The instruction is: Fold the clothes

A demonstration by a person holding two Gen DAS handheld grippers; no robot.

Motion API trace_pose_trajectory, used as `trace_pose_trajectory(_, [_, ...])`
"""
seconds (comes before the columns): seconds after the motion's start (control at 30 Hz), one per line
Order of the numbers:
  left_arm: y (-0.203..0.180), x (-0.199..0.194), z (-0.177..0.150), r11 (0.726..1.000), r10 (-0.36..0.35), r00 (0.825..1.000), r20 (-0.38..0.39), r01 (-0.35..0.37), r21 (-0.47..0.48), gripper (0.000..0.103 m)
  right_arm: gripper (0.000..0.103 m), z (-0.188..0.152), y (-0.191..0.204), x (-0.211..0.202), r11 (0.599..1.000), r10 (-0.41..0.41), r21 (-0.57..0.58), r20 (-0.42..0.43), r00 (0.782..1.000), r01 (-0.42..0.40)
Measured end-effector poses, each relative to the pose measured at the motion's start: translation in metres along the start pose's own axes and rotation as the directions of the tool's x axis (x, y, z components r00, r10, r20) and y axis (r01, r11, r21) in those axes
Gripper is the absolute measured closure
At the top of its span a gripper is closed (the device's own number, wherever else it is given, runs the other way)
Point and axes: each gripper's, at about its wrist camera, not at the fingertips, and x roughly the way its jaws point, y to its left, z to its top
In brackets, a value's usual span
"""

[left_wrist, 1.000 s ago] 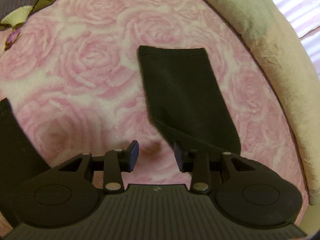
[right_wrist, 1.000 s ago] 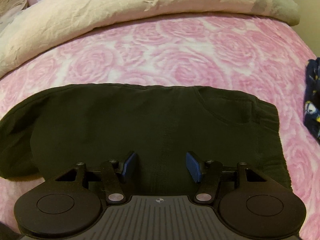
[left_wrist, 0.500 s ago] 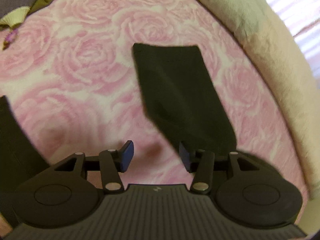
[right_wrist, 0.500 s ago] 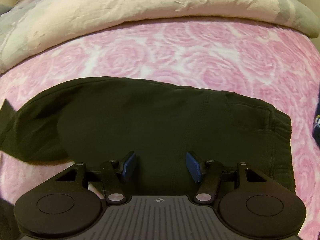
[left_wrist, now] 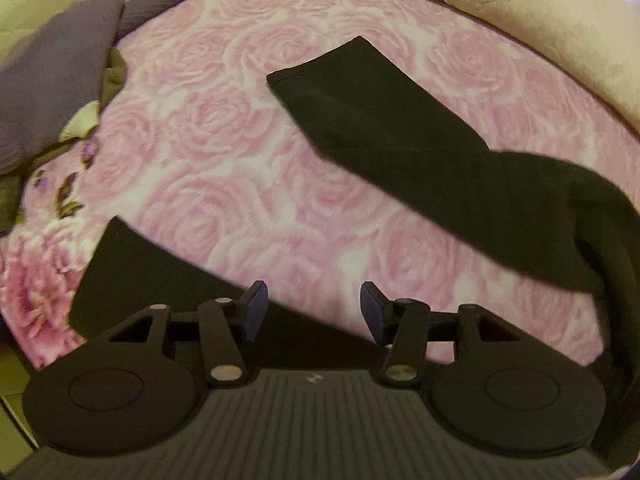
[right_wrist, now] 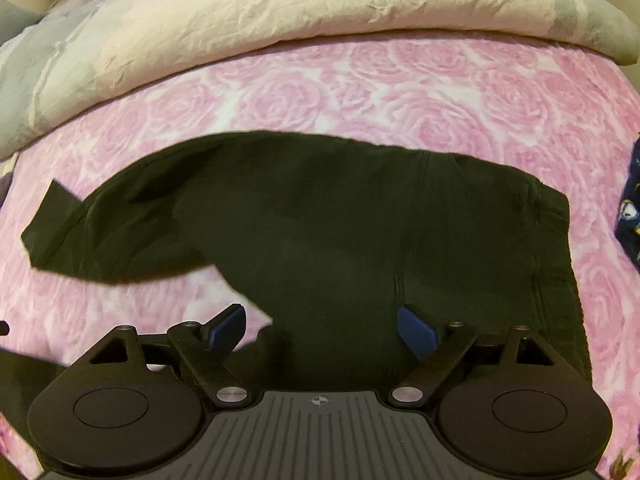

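Left gripper (left_wrist: 311, 312) spread wide, holding nothing, over near leg of black trousers (left_wrist: 420, 156) and pink rose blanket (left_wrist: 224, 128). Right gripper (right_wrist: 320, 330) also spread, empty, above trousers' (right_wrist: 340, 232) seat. Trousers flat on blanket (right_wrist: 400, 92), legs apart. Beyond: grey garment (left_wrist: 52, 84), cream duvet (right_wrist: 280, 8).

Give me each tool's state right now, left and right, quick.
Left tool: open, holding nothing, above the black trousers.
Right tool: open, holding nothing, above the black trousers.
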Motion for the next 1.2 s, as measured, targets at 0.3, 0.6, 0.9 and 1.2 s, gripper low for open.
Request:
trace_pose_trajectory(0.3, [-0.007, -0.023, -0.031, 0.999, 0.044, 0.999, 0.018, -0.044, 0.005, 0.056, 0.017, -0.018, -0.011, -0.015, 0.999, 0.028, -0.047, 0.001, 1.0, -0.028])
trace_pose_trajectory(0.6, [-0.023, -0.015, -0.052, 0.997, 0.032, 0.999, -0.011, -0.031, 0.075, 0.053, 0.017, -0.024, 0.002, -0.003, 0.992, 0.045, -0.119, -0.03, 0.999, -0.048])
trace_pose_trajectory(0.9, [-0.014, 0.009, -0.032, 0.994, -0.065, 0.998, -0.007, 0.065, 0.09, 0.053, 0.017, -0.015, 0.018, 0.013, 0.996, -0.001, -0.09, -0.036, 0.999, -0.003])
trace_pose_trajectory(1.2, [0.058, 0.062, 0.047, 0.893, -0.294, 0.949, 0.115, 0.316, -0.321, 0.053, 0.017, 0.006, 0.019, 0.026, 0.997, -0.059, 0.049, -0.014, 0.998, 0.06])
